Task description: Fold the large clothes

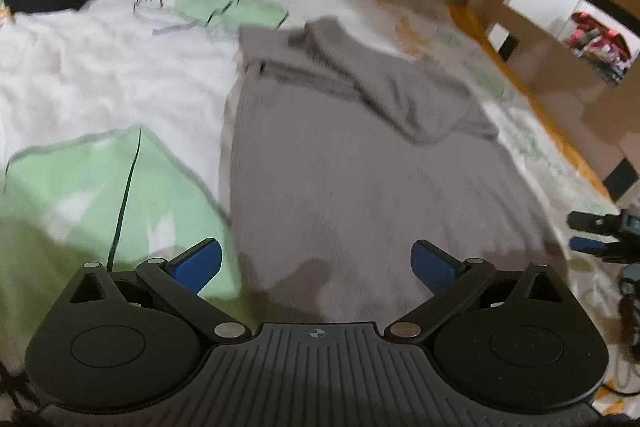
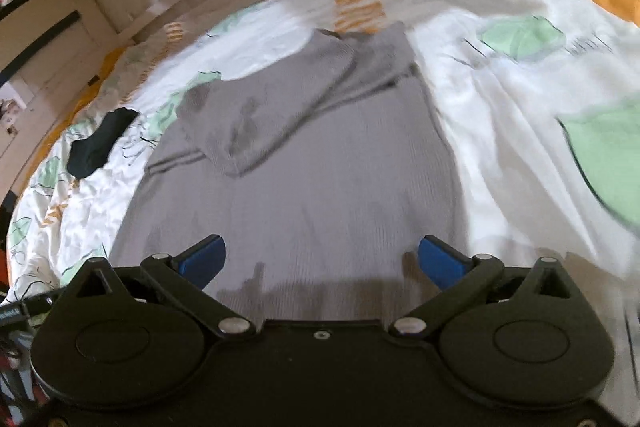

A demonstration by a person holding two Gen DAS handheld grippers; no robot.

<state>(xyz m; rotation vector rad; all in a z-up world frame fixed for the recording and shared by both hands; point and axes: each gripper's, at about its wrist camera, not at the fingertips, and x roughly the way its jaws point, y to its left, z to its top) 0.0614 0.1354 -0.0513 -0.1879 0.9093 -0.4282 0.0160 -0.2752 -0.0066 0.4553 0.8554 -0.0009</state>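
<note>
**poster1:** Sweater [image 1: 360, 163] question. The grey knit one is spread flat on the bed [image 1: 100, 75], both sleeves already crossed over the chest at its far end, hem end nearest the camera. Which way would you fold next?

**poster2:** Its long axis runs straight away from both tools, hem near, collar far. So my guess is a hem-to-collar fold: grab the two near corners and carry them toward the sleeves. The left gripper [image 1: 316, 263] hangs over the sweater's left hem area, its left finger already out over the green patch [image 1: 80, 187] of the duvet beside the sweater. The right gripper [image 2: 322, 259] sits over the hem, more centred on it. Both have their fingers spread wide with nothing between them, and neither touches the knit.

**poster1:** Which hand's closer to a corner?

**poster2:** Left, I'd say, since the sweater's left edge is right by its finger. The right one looks like it has to slide out toward the sweater's right edge first.

**poster1:** Anything only one camera catches?

**poster2:** Left view shows the right tool's tip poking in just off the sweater's right hem. Right view shows the sleeve stack more square-on, and the whole right edge. A black garment [image 2: 100, 143] lies well off the sweater's left side in both. Everything's motion-blurred though, so the exact hem line is hard to tell.
</note>
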